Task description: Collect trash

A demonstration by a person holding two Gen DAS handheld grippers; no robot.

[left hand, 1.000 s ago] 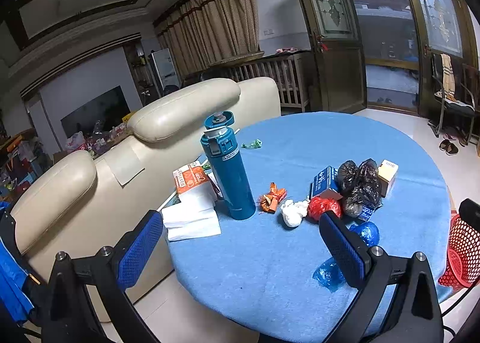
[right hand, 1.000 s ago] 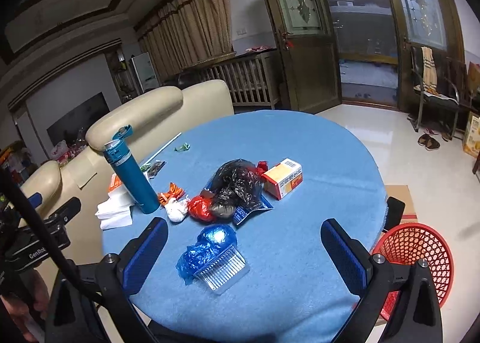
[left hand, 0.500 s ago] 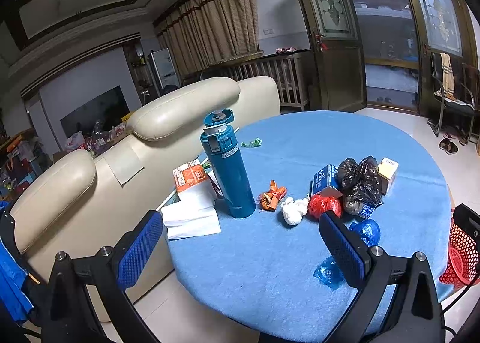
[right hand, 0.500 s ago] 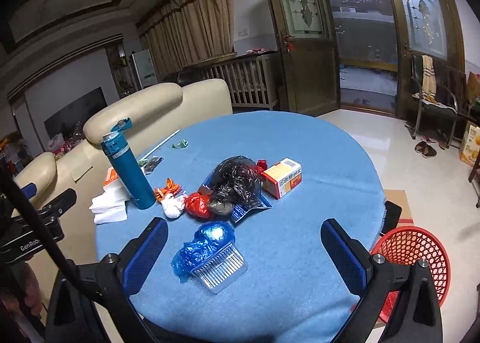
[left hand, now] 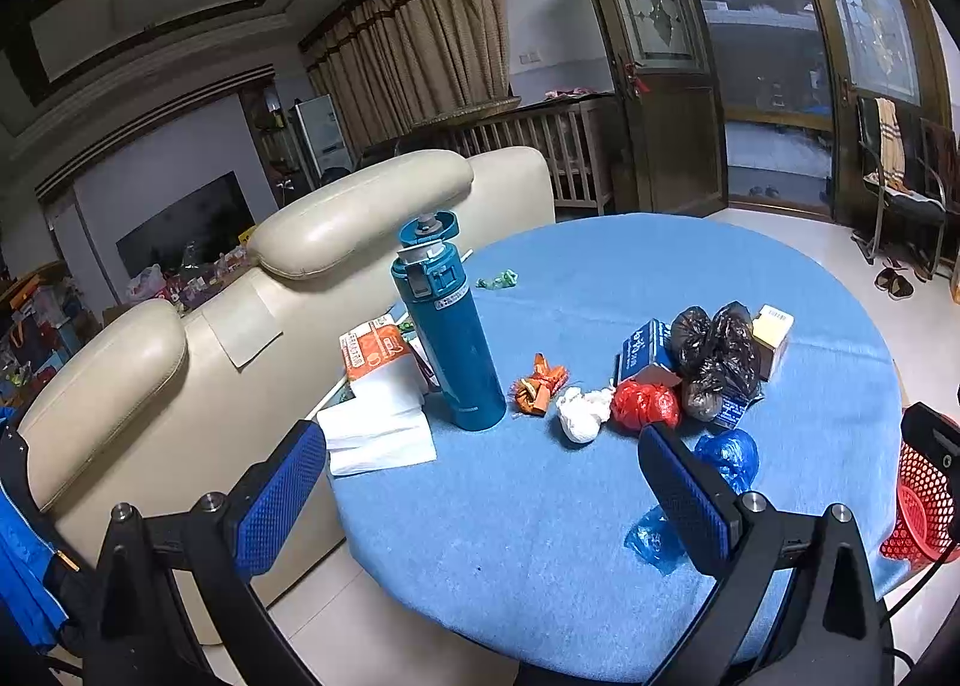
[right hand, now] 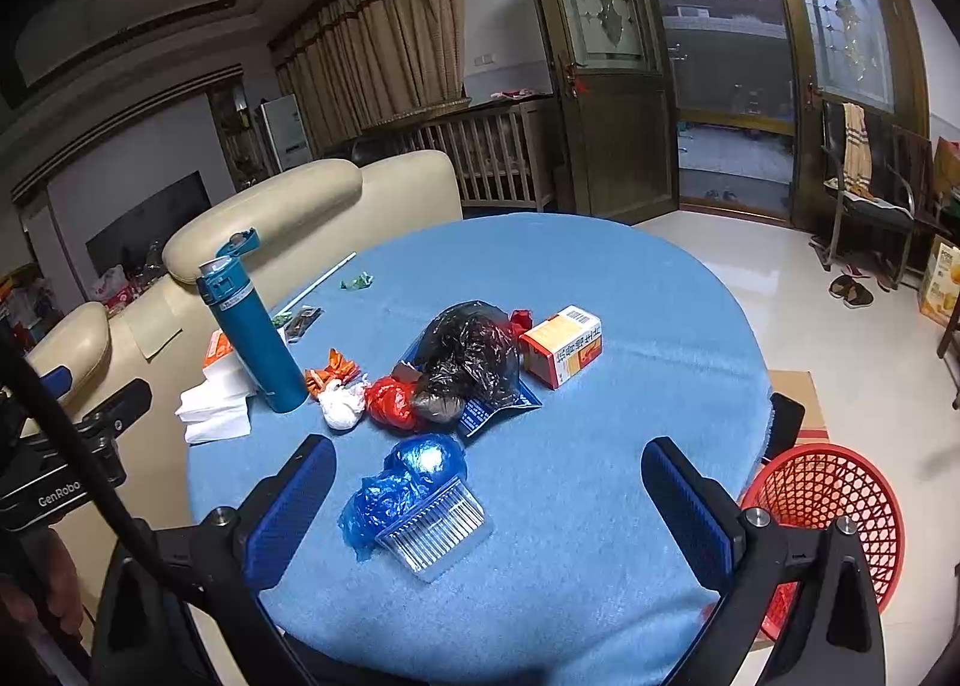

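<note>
Round blue-clothed table (right hand: 630,278) carries clustered trash: crumpled blue plastic bag (right hand: 414,476), clear ribbed tray (right hand: 435,524). Red mesh basket (right hand: 834,500) stands beside it for deposit. Left claw (left hand: 480,494) and right claw (right hand: 489,512) hover released, empty, ready for pickup.

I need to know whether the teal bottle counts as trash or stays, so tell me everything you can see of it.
The teal bottle is a tall, slim insulated flask, seemingly metal with a matte finish, with a lighter band under its neck and a small label low on the body. Its flip lid is hinged open, exposing the spout. It stands upright on the blue tablecloth near the sofa-side edge, beside the tissue pack; whether they touch is unclear. Neither gripper holds it.
</note>
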